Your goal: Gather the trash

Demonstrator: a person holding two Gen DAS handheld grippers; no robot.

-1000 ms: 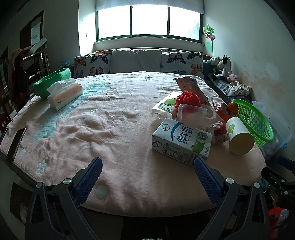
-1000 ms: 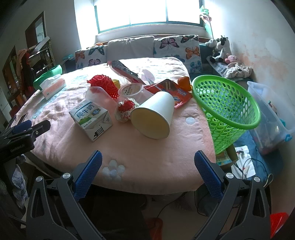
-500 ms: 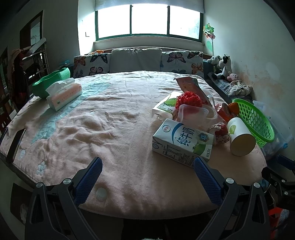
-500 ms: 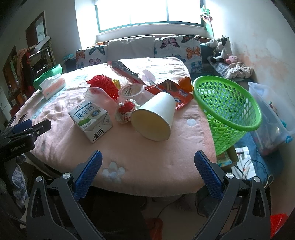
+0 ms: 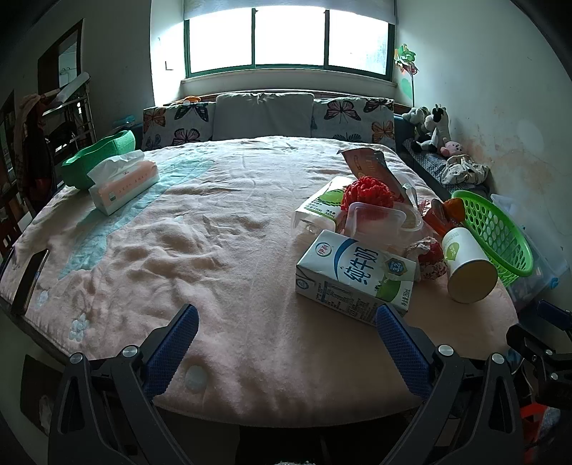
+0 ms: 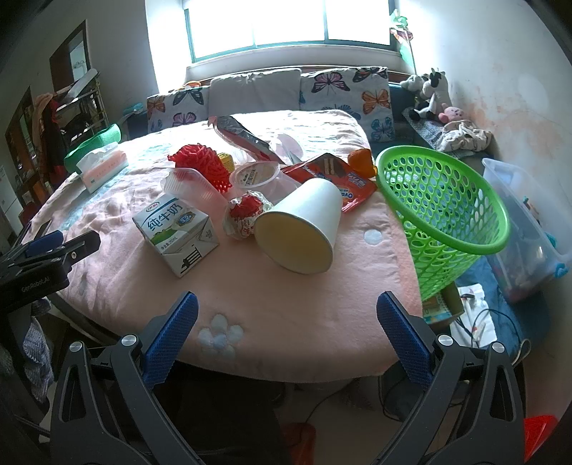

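Bedroom lit by a bright window (image 5: pixel 289 39).
A pink blanket (image 5: pixel 200 250) is spread over the bed; butterfly cushions (image 6: pixel 343 86) are lined under the sill, stuffed toys (image 5: pixel 432 128) are set by the stained white wall (image 5: pixel 500 89), a shelf (image 6: pixel 82 103) is seen left.

daylight pours in from the window (image 5: pixel 289 34) at the far wall, and its panes are blown out to plain white in both views. the right wrist view is brighter; glare washes the far edge of the table (image 6: pixel 304 118). the left wrist view is dimmer, with the left wall in shade. the paper cup (image 6: pixel 304 229) casts a soft shadow toward the near edge. both pictures are sharp in the middle, bent and dark at the corners.
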